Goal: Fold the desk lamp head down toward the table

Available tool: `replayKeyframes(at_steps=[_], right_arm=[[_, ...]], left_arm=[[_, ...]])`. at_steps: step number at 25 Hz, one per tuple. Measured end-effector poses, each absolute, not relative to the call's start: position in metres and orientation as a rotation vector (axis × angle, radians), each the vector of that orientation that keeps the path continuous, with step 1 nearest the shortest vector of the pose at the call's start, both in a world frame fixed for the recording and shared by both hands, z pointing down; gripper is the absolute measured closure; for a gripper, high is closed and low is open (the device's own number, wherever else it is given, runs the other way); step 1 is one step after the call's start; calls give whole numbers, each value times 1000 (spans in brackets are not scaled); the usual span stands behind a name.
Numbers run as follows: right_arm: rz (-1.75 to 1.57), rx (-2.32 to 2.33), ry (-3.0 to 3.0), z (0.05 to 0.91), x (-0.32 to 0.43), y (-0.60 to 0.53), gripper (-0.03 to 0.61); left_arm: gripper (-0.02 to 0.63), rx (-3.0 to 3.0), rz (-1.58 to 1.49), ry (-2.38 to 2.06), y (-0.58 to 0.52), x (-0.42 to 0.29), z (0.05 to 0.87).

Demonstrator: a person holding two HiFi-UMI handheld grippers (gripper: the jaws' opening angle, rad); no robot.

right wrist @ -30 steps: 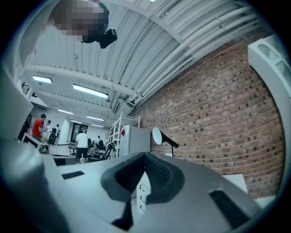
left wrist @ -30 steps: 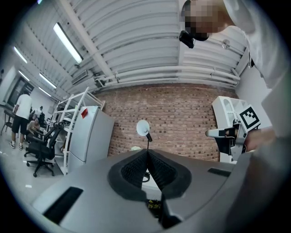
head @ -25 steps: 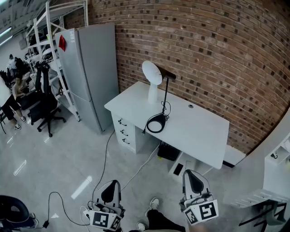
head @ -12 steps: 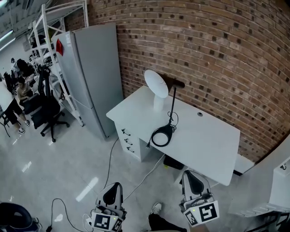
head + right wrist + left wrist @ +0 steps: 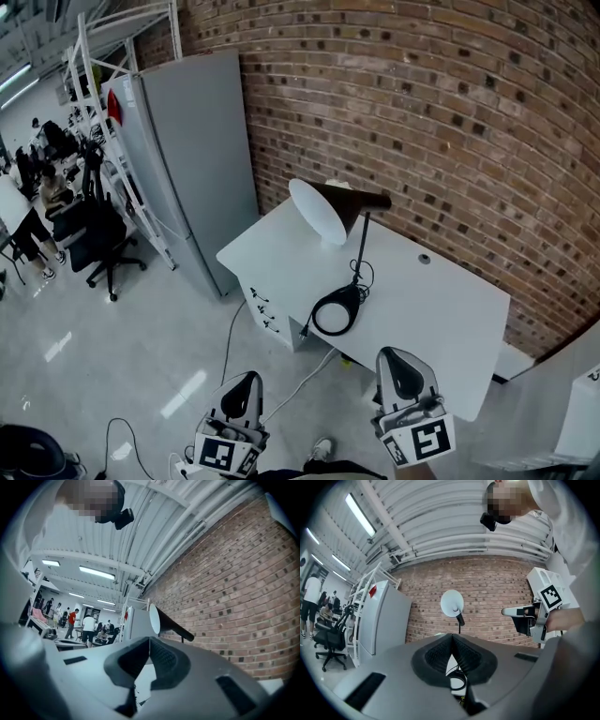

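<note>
The desk lamp stands on the white desk [image 5: 441, 309]. Its black cone head [image 5: 330, 206] with a white inside is raised and faces left, on a thin black stem [image 5: 362, 248] rising from a round black base [image 5: 336, 313]. Both grippers hover over the floor in front of the desk, well short of the lamp. My left gripper [image 5: 249, 379] is shut and empty. My right gripper [image 5: 396, 356] is shut and empty too. In the left gripper view the lamp head [image 5: 452, 603] shows above the shut jaws [image 5: 452, 640]. In the right gripper view the lamp head [image 5: 159, 618] sits above the shut jaws [image 5: 150, 644].
A tall grey cabinet [image 5: 192, 159] stands left of the desk against the brick wall [image 5: 450, 122]. The desk has drawers [image 5: 265, 314] at its left end. The lamp's cable [image 5: 281, 375] trails onto the floor. A white rack [image 5: 112, 84], an office chair [image 5: 94, 234] and people are far left.
Both grippers and the head camera have come closer to the desk, so the lamp looks larger and nearer. Both pairs of jaws have stayed shut.
</note>
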State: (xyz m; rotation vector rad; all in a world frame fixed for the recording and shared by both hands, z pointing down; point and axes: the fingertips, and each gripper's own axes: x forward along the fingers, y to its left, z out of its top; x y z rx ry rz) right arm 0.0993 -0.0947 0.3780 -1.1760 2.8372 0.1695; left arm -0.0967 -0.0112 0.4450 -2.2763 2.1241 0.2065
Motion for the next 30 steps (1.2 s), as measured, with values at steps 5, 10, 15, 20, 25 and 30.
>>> replayKeyframes(at_steps=[5, 10, 15, 20, 25, 30], right_arm=[[170, -1188, 2828, 375, 101, -119, 561], [179, -1210, 2806, 372, 96, -125, 561], [193, -1228, 2790, 367, 85, -135, 561], [254, -1256, 2789, 353, 68, -152, 561], [328, -1243, 2798, 336, 45, -167, 560], [365, -1226, 2806, 324, 28, -179, 560]], left_arm=[[606, -2237, 205, 2162, -29, -109, 442], [606, -2243, 203, 2166, -36, -122, 443], [606, -2283, 217, 2126, -56, -131, 442], [606, -2332, 231, 2078, -77, -138, 438], [606, -2375, 253, 2033, -94, -145, 438], [606, -2405, 267, 1994, -108, -148, 434]])
